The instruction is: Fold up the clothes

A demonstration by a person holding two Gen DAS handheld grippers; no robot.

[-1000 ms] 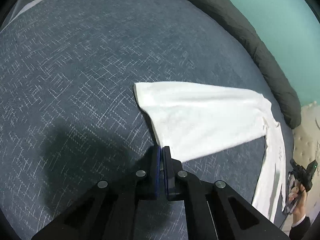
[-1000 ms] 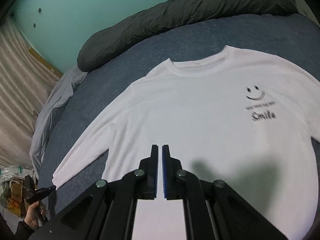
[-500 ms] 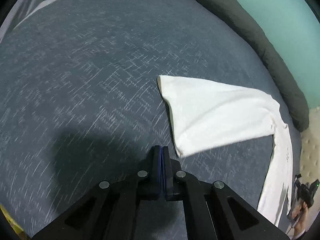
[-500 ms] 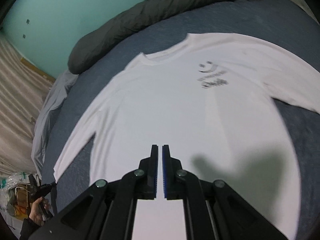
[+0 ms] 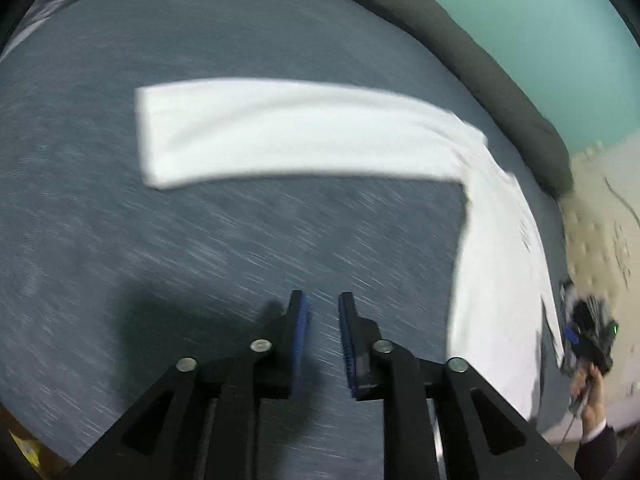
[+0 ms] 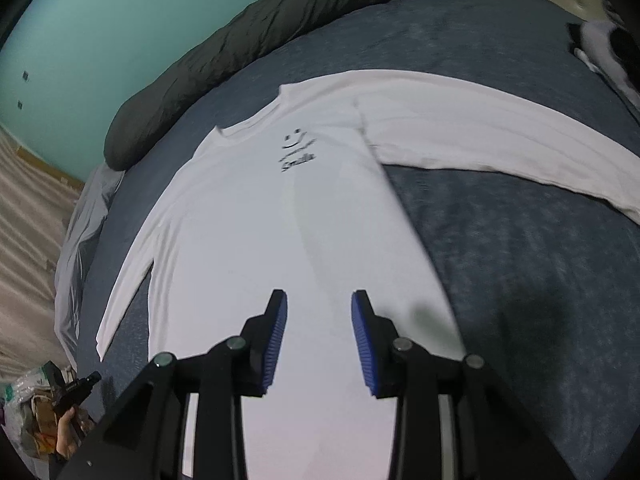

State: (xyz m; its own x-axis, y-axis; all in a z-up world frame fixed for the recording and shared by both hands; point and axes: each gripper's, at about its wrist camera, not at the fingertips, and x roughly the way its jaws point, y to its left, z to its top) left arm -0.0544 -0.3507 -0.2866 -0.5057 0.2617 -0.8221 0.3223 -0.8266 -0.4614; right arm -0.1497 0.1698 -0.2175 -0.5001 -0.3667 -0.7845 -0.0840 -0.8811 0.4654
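Right wrist view shows the white shirt [image 6: 256, 248] spread flat, front up, on the blue bed [image 6: 540, 280], sleeves out. My right tongs [image 6: 319, 308] gape wide over its lower body, holding nothing; my left tongs [image 5: 323, 314] hang partly open and empty near one sleeve [image 5: 280, 132]. Grip cleanly at an edge, pinching cloth only. A dark quilt [image 6: 248, 28] lies beyond, not in the way.

Bare bed [image 5: 200, 240] surface seen under left hand-held gripper [image 5: 323, 312], jaws parted, nothing between. White shirt [image 6: 260, 240] spread flat under right hand-held gripper [image 6: 319, 312], no raised obstacle. Far edge blocked by dark rolled duvet [image 6: 248, 36]; wall [image 6: 100, 20] found behind it.
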